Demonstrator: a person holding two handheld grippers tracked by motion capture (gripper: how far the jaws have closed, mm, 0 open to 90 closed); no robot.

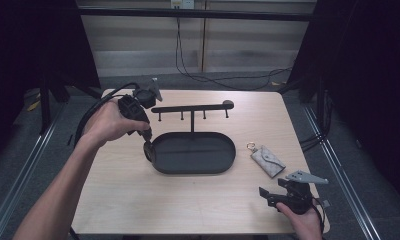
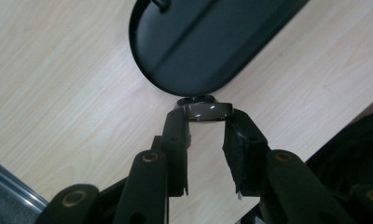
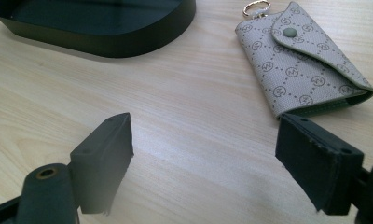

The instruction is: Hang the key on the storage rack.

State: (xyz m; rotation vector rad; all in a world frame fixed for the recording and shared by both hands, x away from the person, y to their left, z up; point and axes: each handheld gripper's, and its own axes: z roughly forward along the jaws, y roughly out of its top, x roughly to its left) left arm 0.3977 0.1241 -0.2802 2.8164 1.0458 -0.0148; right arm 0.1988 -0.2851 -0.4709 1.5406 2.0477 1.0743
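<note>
A small dark ring (image 2: 208, 111) is clamped between the left gripper (image 1: 147, 146) jaws just beside the black oval tray (image 1: 194, 152), while the grey key pouch (image 3: 302, 60) is seen beyond the right gripper (image 3: 231, 154) jaws, held wide apart.

Pale wooden table (image 1: 138, 200); black cables (image 1: 223, 75) on grey floor (image 1: 203, 80) behind
</note>
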